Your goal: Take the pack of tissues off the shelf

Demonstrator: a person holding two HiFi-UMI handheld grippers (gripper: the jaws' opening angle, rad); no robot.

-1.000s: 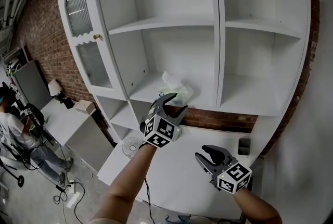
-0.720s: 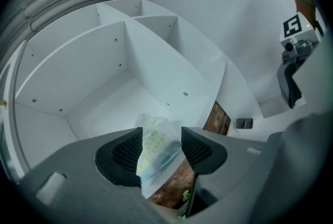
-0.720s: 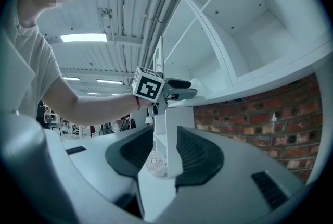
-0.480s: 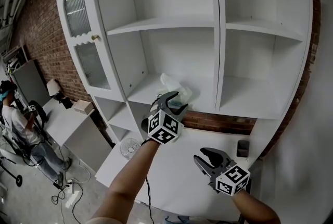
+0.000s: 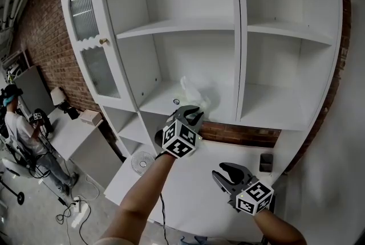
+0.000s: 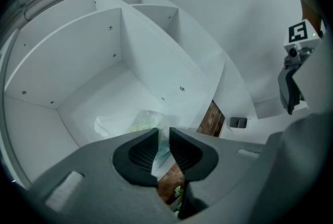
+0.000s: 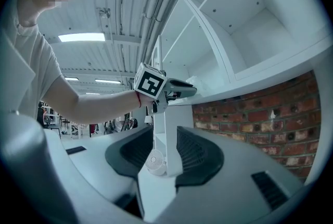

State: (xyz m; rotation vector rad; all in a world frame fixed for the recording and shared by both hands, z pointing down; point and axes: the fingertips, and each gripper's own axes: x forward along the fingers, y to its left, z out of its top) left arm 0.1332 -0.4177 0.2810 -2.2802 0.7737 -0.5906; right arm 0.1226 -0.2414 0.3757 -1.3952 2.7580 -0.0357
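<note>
The pack of tissues (image 5: pixel 193 92), a crumpled clear wrap with pale green print, lies at the front of the lower-left shelf (image 5: pixel 159 100) of the white unit. My left gripper (image 5: pixel 193 115) reaches up to that shelf edge. Its jaws have just been closing, and the pack's near edge is pinched between them. In the left gripper view the pack (image 6: pixel 130 122) spreads out beyond the left gripper (image 6: pixel 163 137), whose pads stand close together on the wrap. My right gripper (image 5: pixel 228 172) hangs low over the white table (image 5: pixel 188 181). The right gripper (image 7: pixel 165 151) is open with nothing between its fingers.
The shelf unit has a ribbed-glass door (image 5: pixel 91 39) at left and bare compartments above and to the right. A small white fan (image 5: pixel 142 161) and a dark box (image 5: pixel 267 160) sit on the table. Brick wall (image 5: pixel 239 131) runs behind. A person (image 5: pixel 20 135) stands far left.
The left jaws have gone from wide open around the pack to closed on its edge, and the pack's top has bunched upward. The right gripper has stayed put.
</note>
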